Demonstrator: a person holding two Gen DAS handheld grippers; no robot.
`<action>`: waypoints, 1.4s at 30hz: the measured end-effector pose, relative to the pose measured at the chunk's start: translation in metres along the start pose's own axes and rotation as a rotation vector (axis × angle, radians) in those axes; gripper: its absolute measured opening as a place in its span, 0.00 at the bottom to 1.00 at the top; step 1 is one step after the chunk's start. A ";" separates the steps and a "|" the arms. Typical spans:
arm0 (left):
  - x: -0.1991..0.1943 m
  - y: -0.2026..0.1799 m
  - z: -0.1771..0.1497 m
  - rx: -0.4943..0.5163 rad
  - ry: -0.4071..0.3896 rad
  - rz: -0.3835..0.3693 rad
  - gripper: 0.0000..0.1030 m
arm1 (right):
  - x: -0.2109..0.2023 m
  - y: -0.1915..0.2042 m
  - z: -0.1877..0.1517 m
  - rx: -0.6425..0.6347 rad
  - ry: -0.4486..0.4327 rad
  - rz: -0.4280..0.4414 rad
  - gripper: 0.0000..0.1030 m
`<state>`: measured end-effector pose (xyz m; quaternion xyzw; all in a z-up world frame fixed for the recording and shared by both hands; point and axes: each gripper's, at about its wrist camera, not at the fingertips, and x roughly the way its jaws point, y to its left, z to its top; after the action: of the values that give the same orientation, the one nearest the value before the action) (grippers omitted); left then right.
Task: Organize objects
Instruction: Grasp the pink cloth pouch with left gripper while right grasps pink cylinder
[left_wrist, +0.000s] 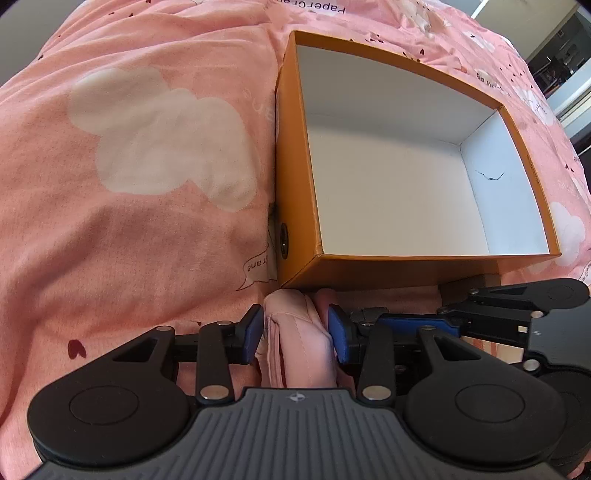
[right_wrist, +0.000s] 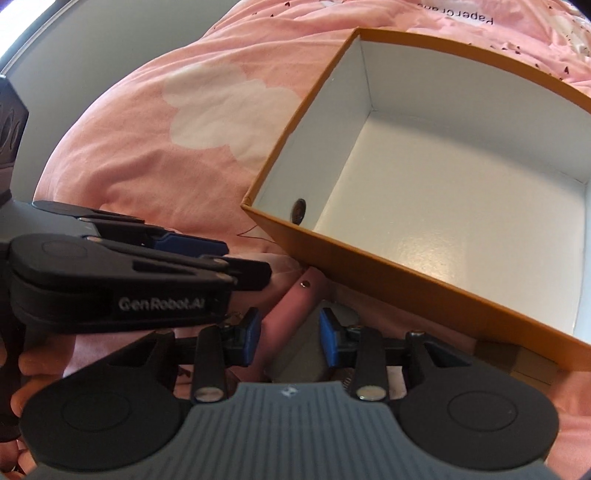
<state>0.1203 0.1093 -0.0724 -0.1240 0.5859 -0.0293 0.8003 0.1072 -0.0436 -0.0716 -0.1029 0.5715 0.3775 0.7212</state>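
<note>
Pink bedding (left_wrist: 147, 221) carries your empty orange box (left_wrist: 291, 147), and both jaws are clamped on the pink pouch (left_wrist: 299, 339) just short of its near wall, so next lift it over the rim inside.

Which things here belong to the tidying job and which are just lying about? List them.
Job:
- orange box, empty inside
- pink pouch, held by left tool
- right tool, closed on the pouch's snap flap

Lying about:
- pink bedcover
</note>
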 end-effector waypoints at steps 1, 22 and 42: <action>0.001 0.001 0.001 0.000 0.007 -0.006 0.45 | 0.004 0.000 0.002 0.000 0.012 0.004 0.36; 0.001 0.017 -0.001 -0.061 0.044 -0.062 0.60 | 0.028 0.026 0.012 -0.174 0.126 -0.106 0.32; 0.005 0.016 -0.011 -0.017 0.099 -0.050 0.44 | 0.006 -0.006 0.003 -0.052 0.158 -0.002 0.24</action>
<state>0.1104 0.1219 -0.0841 -0.1437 0.6219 -0.0503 0.7681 0.1133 -0.0436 -0.0774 -0.1515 0.6165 0.3824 0.6714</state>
